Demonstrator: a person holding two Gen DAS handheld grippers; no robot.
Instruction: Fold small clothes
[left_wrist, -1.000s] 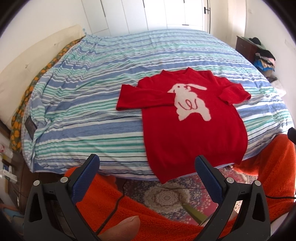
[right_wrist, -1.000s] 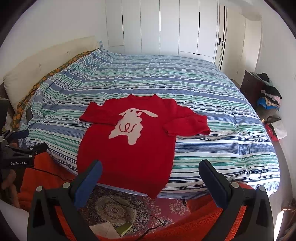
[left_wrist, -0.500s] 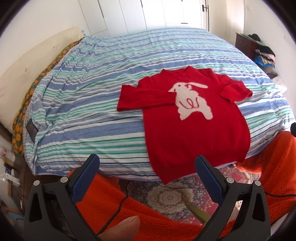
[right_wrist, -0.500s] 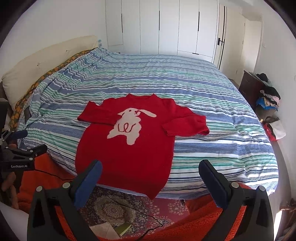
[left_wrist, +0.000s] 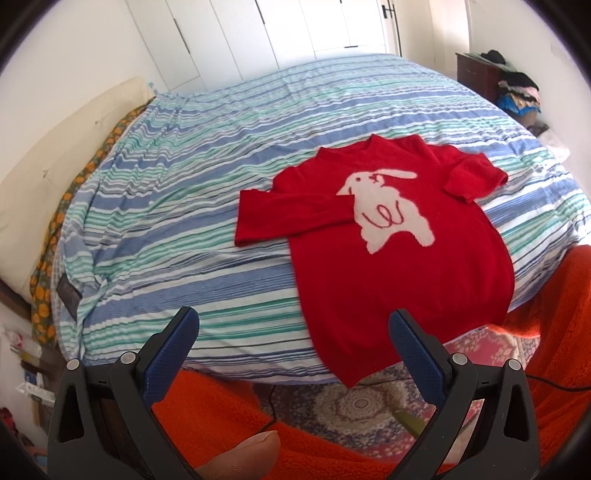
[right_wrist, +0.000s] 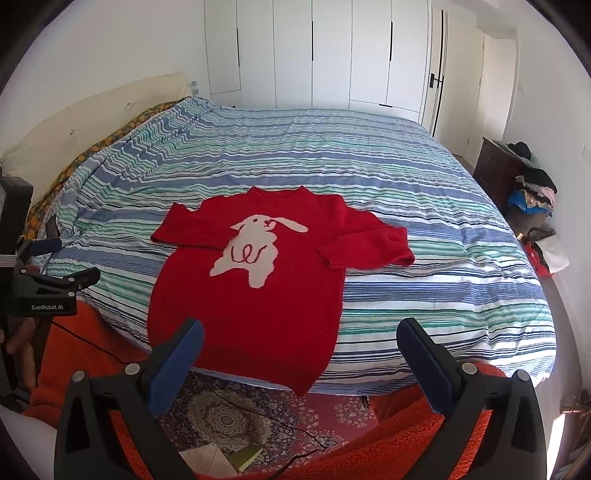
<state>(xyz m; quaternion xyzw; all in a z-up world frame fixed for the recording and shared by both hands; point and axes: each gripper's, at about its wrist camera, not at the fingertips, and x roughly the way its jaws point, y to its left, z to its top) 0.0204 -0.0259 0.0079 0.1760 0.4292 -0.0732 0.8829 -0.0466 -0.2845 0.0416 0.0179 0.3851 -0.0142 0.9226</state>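
Note:
A small red sweater (left_wrist: 402, 266) with a white rabbit on its chest lies flat, front up, on the striped bed; its hem hangs over the near edge. It also shows in the right wrist view (right_wrist: 255, 291). Both sleeves are folded in across the shoulders. My left gripper (left_wrist: 293, 330) is open and empty, held in front of the bed, left of the hem. My right gripper (right_wrist: 301, 341) is open and empty, just short of the hem. The left gripper also shows at the left edge of the right wrist view (right_wrist: 55, 266).
The bed (right_wrist: 369, 162) has a blue, green and white striped cover. A patterned rug (right_wrist: 229, 417) with a cable, papers and a green book lies below. Orange fleece (left_wrist: 221, 417) fills the near foreground. A dark dresser (right_wrist: 495, 166) piled with clothes stands at the right.
Both grippers have drifted slightly closer to the bed; the sweater has not moved and both grippers stay open.

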